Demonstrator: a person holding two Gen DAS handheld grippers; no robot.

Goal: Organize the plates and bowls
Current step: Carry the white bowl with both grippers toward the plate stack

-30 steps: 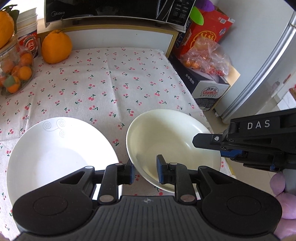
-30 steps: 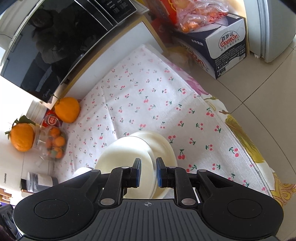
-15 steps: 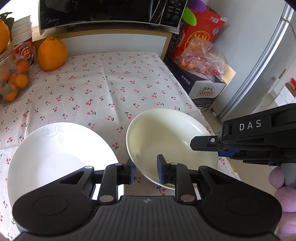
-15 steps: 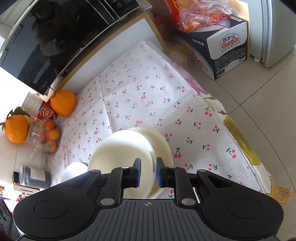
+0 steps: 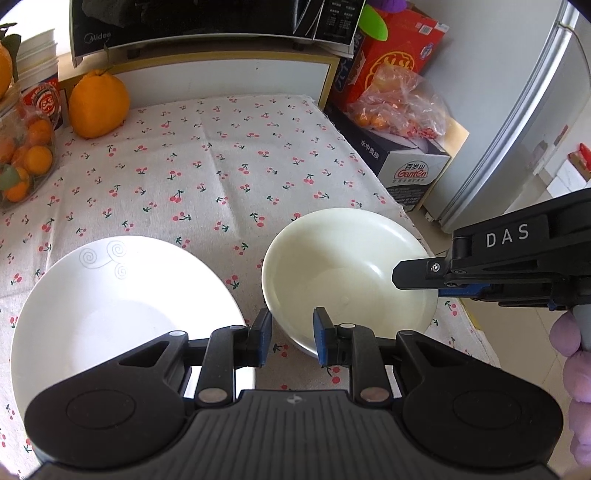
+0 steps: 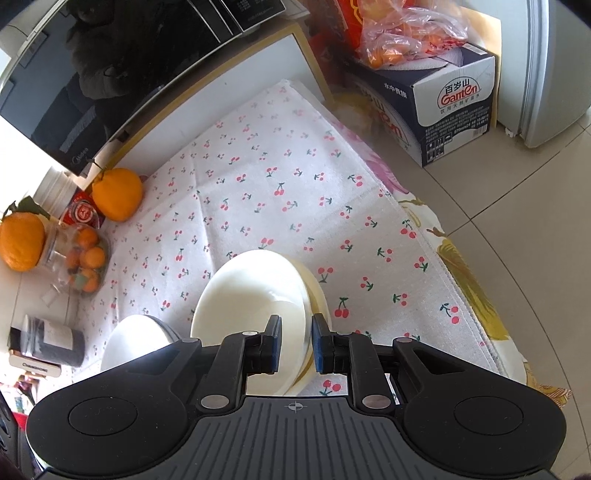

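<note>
Left hand-held gripper [image 5: 291, 341] sat nearest the camera, its blue-padded fingers [image 5: 263, 341] parted with a gap between them. The near rim of the cream bowl [image 5: 343, 258] showed in that gap; contact with the pads could not be confirmed, so whether it gripped anything could not be told.

Right hand-held gripper [image 6: 294, 345] came in from the right, its fingers either side of the bowl's right rim and drawn close on it, gripping the cream bowl [image 6: 258, 295]. In the right wrist view the bowl stood tilted, a second cream rim showing just behind it.

White plate [image 5: 110, 310] with grey swirl marks lay flat on the bench, left of the bowl and close beside it, not touching.

Both pieces rested over the near part of the cherry-print cloth [image 5: 221, 173] covering the bench.

Farther left: a clear jar of small oranges [image 5: 22, 158], and a large orange citrus [image 5: 98, 105] at the far left edge of the cloth.

Far back: a black Midea microwave [image 5: 207, 18] on a white cabinet.

Far right, on the floor: a Ganten water carton [image 5: 402, 162] with a bag of oranges [image 5: 399, 99] on top, a grey fridge [image 5: 517, 110] beyond.
</note>
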